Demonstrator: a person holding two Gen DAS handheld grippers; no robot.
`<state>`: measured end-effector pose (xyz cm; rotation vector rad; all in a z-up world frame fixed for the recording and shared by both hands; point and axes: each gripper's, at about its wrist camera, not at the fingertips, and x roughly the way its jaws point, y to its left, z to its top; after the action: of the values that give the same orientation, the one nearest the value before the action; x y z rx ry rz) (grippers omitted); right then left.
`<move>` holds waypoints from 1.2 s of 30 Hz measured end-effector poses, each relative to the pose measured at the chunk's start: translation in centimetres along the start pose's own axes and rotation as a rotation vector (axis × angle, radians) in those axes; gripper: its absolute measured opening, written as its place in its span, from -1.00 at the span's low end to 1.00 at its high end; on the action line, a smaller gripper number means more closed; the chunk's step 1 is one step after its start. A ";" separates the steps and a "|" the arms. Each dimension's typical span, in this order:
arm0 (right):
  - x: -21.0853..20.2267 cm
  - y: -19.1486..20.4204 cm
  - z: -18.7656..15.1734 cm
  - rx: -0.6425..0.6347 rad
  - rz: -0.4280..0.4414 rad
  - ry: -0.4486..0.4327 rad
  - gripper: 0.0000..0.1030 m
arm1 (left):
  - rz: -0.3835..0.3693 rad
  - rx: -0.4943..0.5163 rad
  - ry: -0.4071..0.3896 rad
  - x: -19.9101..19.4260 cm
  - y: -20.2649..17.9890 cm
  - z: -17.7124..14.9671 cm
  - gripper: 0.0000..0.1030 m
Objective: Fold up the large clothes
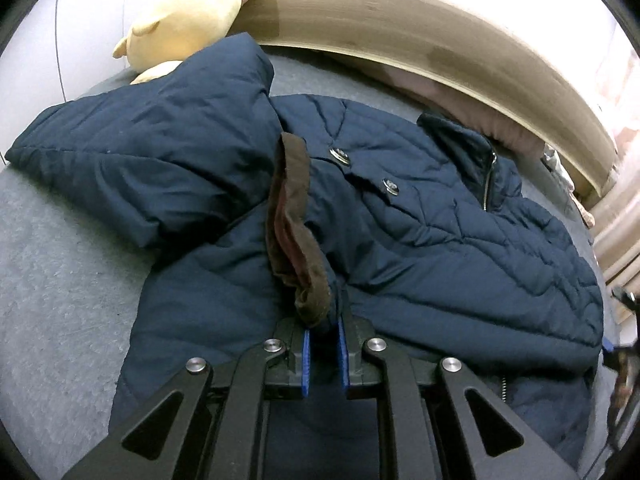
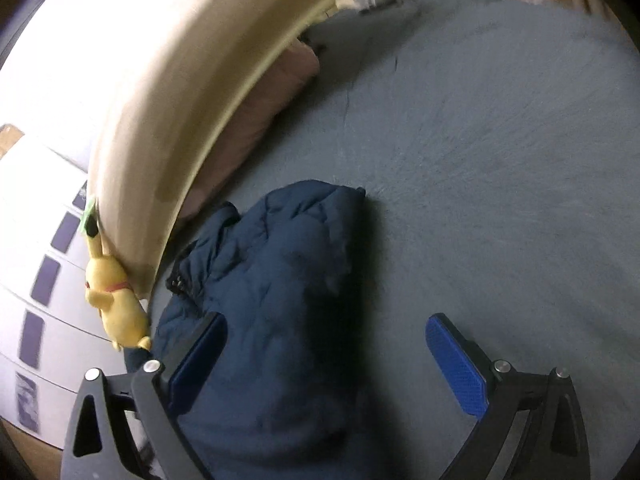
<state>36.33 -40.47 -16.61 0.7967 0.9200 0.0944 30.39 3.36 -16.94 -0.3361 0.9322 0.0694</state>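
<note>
Left gripper (image 1: 323, 330) pinching navy jacket (image 1: 420, 216) cuff, right gripper (image 2: 324, 344) spread, yellow plush toy (image 1: 192, 12) beside wooden headboard (image 1: 400, 20).

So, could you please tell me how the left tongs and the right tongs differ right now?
The left tongs are shut on the brown-trimmed edge of the navy quilted jacket; the right tongs stand wide open, holding nothing, with jacket fabric below them. Both have blue pads and black arms.

navy quilted jacket (image 1: 420, 220), brown cuff (image 1: 292, 216)
</note>
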 end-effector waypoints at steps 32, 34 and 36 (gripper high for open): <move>0.7 1.1 -6.1 -0.250 -0.149 0.151 -0.41 | -0.015 0.045 -0.034 0.0 0.6 -0.4 -0.67; 0.5 2.4 -6.3 -0.310 -0.201 0.137 -0.31 | -0.013 0.045 -0.033 0.0 0.6 -0.4 -0.67; -0.6 3.0 -5.9 -0.302 -0.242 0.110 0.21 | -0.014 0.045 -0.034 0.0 0.6 -0.4 -0.67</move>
<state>32.29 -35.18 -16.31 0.4002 1.0697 0.0641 29.95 3.82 -17.28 -0.2990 0.8967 0.0415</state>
